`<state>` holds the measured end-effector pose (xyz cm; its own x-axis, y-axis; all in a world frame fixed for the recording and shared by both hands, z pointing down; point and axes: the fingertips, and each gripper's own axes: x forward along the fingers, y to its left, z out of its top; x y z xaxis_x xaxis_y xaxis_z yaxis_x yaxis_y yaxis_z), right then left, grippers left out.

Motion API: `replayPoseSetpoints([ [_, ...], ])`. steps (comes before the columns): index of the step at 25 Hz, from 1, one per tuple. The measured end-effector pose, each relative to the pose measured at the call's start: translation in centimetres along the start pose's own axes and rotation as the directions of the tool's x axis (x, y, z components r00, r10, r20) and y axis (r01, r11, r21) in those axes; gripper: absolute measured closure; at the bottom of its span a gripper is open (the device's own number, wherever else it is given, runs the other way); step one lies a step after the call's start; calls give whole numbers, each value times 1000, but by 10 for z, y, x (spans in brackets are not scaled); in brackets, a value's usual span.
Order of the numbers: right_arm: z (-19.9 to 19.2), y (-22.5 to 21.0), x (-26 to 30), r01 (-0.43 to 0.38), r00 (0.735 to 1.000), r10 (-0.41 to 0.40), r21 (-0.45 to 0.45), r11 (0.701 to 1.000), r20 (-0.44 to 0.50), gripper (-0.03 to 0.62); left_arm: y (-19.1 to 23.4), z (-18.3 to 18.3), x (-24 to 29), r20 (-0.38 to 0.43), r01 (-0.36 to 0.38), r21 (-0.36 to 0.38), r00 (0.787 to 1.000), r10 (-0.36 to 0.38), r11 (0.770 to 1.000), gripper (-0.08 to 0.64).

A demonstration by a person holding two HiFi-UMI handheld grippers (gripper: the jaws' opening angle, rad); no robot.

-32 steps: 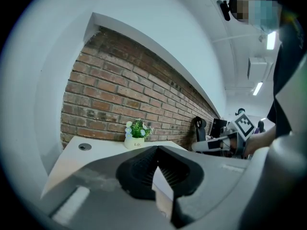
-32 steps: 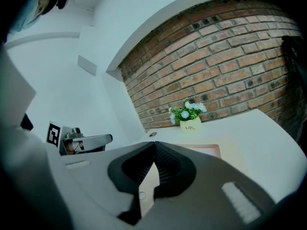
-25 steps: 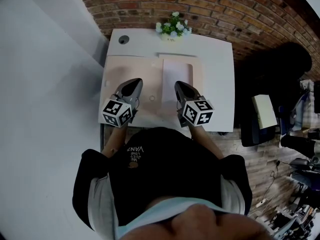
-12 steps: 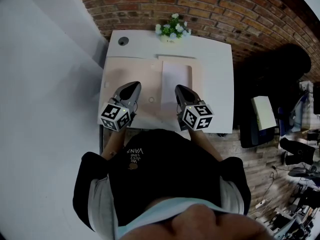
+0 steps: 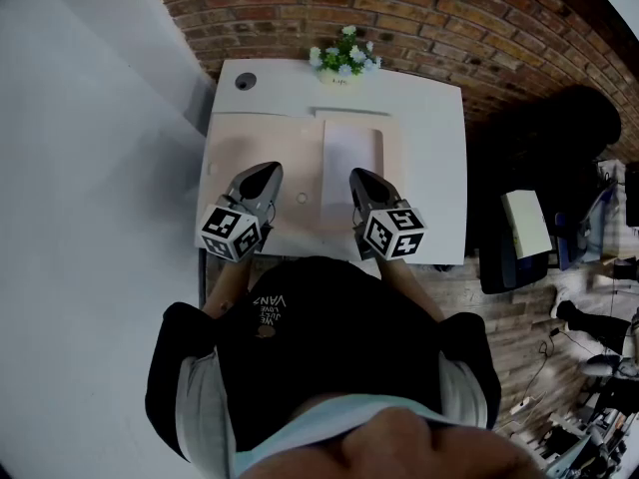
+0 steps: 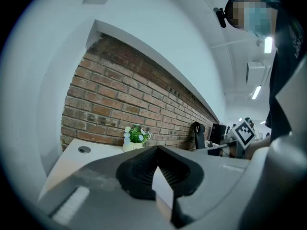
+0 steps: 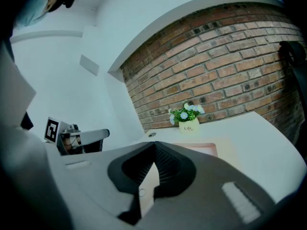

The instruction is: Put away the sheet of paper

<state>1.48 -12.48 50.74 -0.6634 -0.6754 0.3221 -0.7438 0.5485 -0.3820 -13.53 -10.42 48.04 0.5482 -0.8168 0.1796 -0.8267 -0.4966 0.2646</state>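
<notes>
We are looking steeply down at a white worktop (image 5: 439,168) standing against a brick wall (image 5: 399,8), and we are holding a hand-held gripper in each hand above its near edge. The left hand-held gripper (image 5: 267,171) is showing its jaws pressed together with nothing between them. The right hand-held gripper (image 5: 357,178) is doing the same: in its own view the ribbed pads are meeting at the tips, and only the surface below is showing through the gap behind them. The sheet of paper (image 5: 349,163) is lying flat and white on the right half of a pale pink folder or pad (image 5: 255,143) that is covering the middle of the worktop. It is lying just ahead of the right gripper and to the right of the left one, and neither gripper is touching it. We are judging the task's progress with caution. The sheet could be lying loose on the pink surface, waiting to be stowed, or it could already be sitting under a clear pocket or flap there; these pictures are fitting both. A narrow strip (image 5: 354,113) at the sheet's far edge is hinting at a flap, but it is too small to read. A little round spot (image 5: 302,198) left of the sheet may be a fastener; we cannot say. A pot of flowers (image 5: 344,56) is standing at the back, and the grippers and our own body are covering the worktop's near edge.
</notes>
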Motion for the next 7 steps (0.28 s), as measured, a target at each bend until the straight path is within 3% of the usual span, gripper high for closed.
replayPoseSetpoints([
  [7,-1,1,1,3,1000,-3,-1,1000,-7,595,-4,0,4,-5,11,-3,1000,-11,1000,558],
])
